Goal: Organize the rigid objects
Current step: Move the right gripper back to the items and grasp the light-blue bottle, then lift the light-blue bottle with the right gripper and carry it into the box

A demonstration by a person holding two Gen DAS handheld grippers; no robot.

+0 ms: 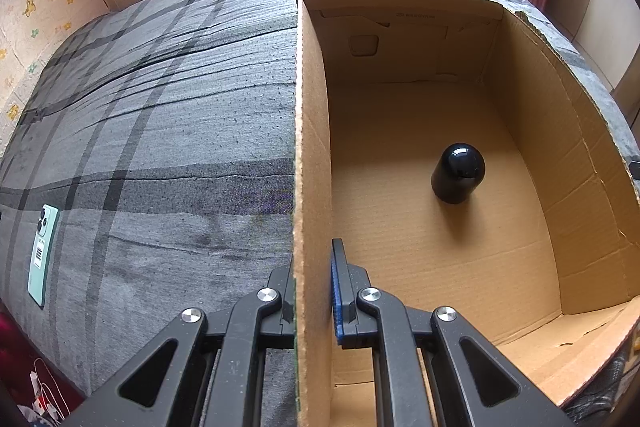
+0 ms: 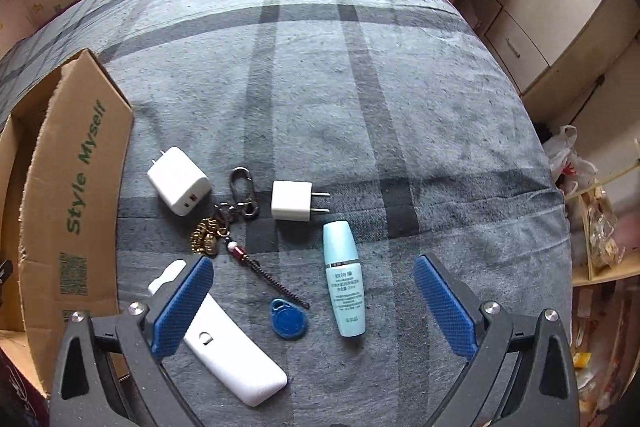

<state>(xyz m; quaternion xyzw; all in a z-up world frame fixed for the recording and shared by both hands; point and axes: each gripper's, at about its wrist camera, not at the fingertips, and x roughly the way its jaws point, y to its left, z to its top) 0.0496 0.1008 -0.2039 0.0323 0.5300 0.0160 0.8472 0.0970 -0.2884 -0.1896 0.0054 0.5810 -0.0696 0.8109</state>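
My left gripper [image 1: 316, 259] is shut on the left wall of an open cardboard box [image 1: 310, 131], one finger outside and one inside. A black dome-topped object [image 1: 458, 173] stands on the box floor. My right gripper [image 2: 314, 279] is open and empty, above a blue key fob [image 2: 289, 319] and a pale blue bottle [image 2: 344, 277]. Near them lie a white flat device [image 2: 228, 343], a keychain with a carabiner [image 2: 236, 211], a large white charger [image 2: 179, 181] and a small white plug [image 2: 294, 201]. The box [image 2: 76, 195] shows at the left.
Everything lies on a bed with a grey plaid cover [image 2: 360, 75]. A mint green phone [image 1: 42, 253] lies face down at the bed's left edge. Cabinets and shelves with bags [image 2: 596, 211] stand to the right of the bed.
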